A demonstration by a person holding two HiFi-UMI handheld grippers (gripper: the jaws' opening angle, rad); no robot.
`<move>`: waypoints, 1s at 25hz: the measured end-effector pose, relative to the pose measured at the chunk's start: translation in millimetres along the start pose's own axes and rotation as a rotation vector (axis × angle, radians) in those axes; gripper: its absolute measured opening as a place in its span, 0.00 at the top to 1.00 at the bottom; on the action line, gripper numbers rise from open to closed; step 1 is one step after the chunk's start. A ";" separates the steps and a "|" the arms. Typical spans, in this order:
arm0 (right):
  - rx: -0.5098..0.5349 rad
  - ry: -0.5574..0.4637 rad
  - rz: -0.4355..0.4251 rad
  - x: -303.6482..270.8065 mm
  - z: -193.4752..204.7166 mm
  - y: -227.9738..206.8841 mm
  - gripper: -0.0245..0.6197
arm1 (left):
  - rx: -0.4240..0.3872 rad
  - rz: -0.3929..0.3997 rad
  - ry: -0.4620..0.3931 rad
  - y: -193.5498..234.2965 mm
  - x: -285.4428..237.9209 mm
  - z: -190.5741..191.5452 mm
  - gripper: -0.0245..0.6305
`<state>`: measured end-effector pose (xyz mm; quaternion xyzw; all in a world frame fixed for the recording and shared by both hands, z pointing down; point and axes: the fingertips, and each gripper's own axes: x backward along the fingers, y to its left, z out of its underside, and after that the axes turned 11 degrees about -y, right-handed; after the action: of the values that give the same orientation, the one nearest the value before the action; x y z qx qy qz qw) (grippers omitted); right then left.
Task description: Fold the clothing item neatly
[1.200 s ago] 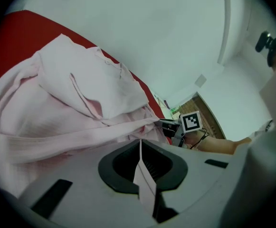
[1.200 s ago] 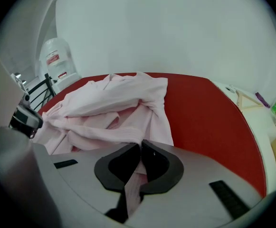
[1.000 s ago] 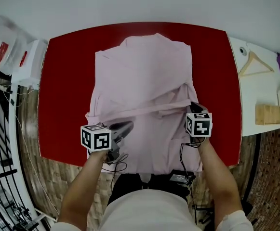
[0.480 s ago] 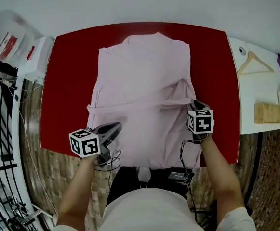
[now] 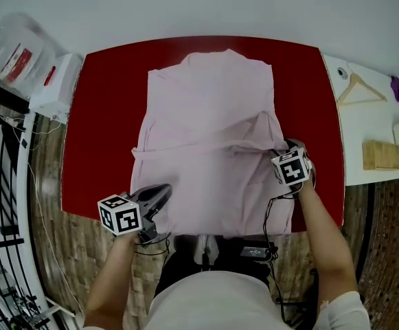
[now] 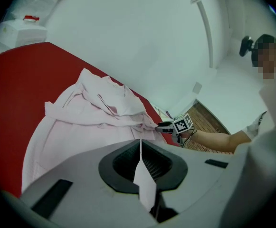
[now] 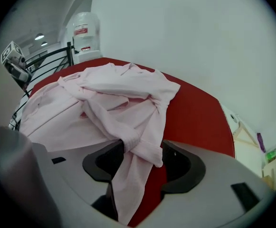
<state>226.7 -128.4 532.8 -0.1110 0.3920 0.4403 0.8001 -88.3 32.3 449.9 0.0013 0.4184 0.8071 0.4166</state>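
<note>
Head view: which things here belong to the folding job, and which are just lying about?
Job:
pink garment
red table
left gripper, jaws shut on the garment's edge
right gripper, jaws have just been opening, cloth between them

Lying about:
hanger
wooden block
white box
plastic bag

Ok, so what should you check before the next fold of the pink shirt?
1. Grip: the left gripper holds the pink shirt by its edge: ok, jaws shut on it.
2. Release: the right gripper has let go: ok, jaws have just been opening; a bunched fold lies unpinched between them.
3. Shirt smooth: not ok, a ridge crosses its middle.
4. Bare red table on both sides: ok.
5. Near hem fully on table: cannot tell.
</note>
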 end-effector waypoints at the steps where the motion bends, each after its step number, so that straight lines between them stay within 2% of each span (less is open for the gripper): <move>1: -0.004 -0.009 0.012 1.5 -0.5 -3.2 0.61 | -0.001 0.009 -0.003 0.4 4.6 1.9 0.95; 7: -0.109 0.030 0.077 11.8 15.9 -6.6 0.60 | 0.007 0.053 -0.013 6.0 42.5 15.6 0.94; 10: -0.151 0.003 0.121 21.6 7.0 -3.2 0.60 | 0.009 0.063 -0.016 9.7 61.2 24.1 0.94; 16: -0.217 -0.100 0.126 46.5 0.2 49.8 0.60 | -0.001 0.083 -0.008 16.0 88.1 48.8 0.94; 25: -0.270 -0.134 0.107 77.9 9.1 128.6 0.60 | -0.047 0.141 0.034 19.3 107.2 69.1 0.94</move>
<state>153.5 0.0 504.0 -0.1669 0.2801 0.5374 0.7777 -147.0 145.2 470.7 0.0075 0.4053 0.8438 0.3516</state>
